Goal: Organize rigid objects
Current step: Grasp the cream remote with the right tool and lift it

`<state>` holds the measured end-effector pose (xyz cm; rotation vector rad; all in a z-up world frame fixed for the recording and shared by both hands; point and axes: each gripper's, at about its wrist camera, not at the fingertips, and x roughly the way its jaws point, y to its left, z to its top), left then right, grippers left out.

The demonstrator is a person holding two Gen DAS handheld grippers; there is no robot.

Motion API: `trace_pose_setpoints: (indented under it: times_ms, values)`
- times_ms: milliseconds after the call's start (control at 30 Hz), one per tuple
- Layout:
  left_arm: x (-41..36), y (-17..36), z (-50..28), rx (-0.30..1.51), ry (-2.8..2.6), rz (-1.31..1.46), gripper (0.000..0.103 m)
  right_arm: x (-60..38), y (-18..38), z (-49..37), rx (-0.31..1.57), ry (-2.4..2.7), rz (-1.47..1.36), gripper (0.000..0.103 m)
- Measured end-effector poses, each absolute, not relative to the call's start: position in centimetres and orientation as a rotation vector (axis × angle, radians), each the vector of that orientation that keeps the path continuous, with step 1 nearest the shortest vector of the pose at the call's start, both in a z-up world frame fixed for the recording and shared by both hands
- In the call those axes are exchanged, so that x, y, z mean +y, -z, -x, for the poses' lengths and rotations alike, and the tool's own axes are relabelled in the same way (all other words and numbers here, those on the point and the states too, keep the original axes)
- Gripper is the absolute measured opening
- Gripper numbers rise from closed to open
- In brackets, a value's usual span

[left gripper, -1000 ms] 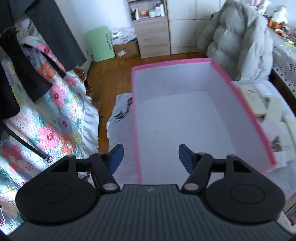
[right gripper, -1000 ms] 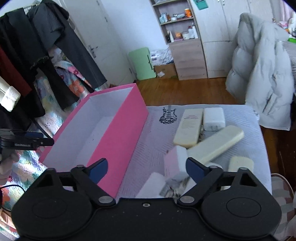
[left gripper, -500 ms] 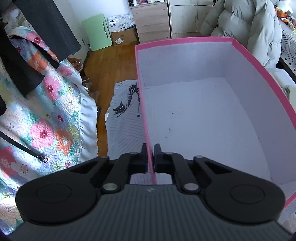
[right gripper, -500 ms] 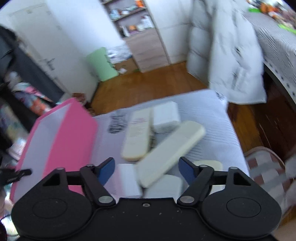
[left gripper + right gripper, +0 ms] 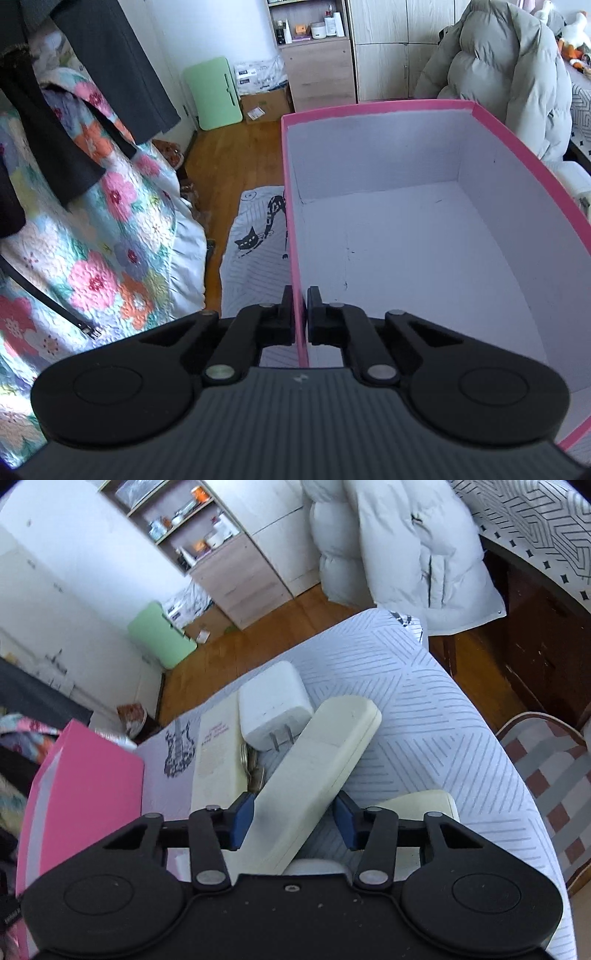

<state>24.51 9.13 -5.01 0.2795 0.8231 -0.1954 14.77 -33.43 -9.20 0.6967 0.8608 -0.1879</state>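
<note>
Fingers of left gripper (image 5: 301, 314) pinch pink box (image 5: 517, 147) wall; right gripper (image 5: 293, 821) closing around unlabelled remote (image 5: 314, 775).

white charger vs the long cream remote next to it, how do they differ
The white charger is short and squarish with metal prongs; the long cream remote is a slim bar. The charger lies free on the cloth, while the remote sits diagonally between the right claw pads, which have just been closing. Both are pale plastic.

No legible text, pale remote (image 5: 218, 753) bears faint print, too blurred to read
</note>
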Motion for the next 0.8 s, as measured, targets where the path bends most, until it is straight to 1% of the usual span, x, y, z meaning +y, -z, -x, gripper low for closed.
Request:
trace_pose_setpoints:
  times_ms: [100, 133, 267, 400, 533, 667, 800]
  values:
    - [9.3, 4.8, -24.7, 0.831, 0.206, -0.263, 0.004, -33.1, 8.4, -14.1, 0.809, 0.175, -0.661, 0.034]
    - [9.4, 4.8, -24.7, 0.835, 0.208, -0.27, 0.004, -32.9, 8.0, -13.9, 0.8, 0.171, -0.642, 0.033]
    - [9.2, 4.7, -24.2, 0.836, 0.225, -0.297, 0.004, -32.1, 7.2, -13.9, 0.799, 0.178, -0.557, 0.032]
    - [9.2, 4.7, -24.4, 0.851, 0.208, -0.287, 0.005, -32.6, 7.6, -14.6, 0.822, 0.201, -0.584, 0.033]
    - [8.9, 4.8, -23.9, 0.819, 0.205, -0.308, 0.005, -32.1, 7.2, -14.2, 0.802, 0.216, -0.568, 0.032]
    - [9.5, 4.6, -23.5, 0.8, 0.216, -0.27, 0.004, -30.8, 5.5, -13.0, 0.727, 0.209, -0.505, 0.024]
    - [9.1, 4.5, -23.1, 0.774, 0.213, -0.295, 0.004, -29.1, 3.0, -12.2, 0.67, 0.199, -0.399, 0.02]
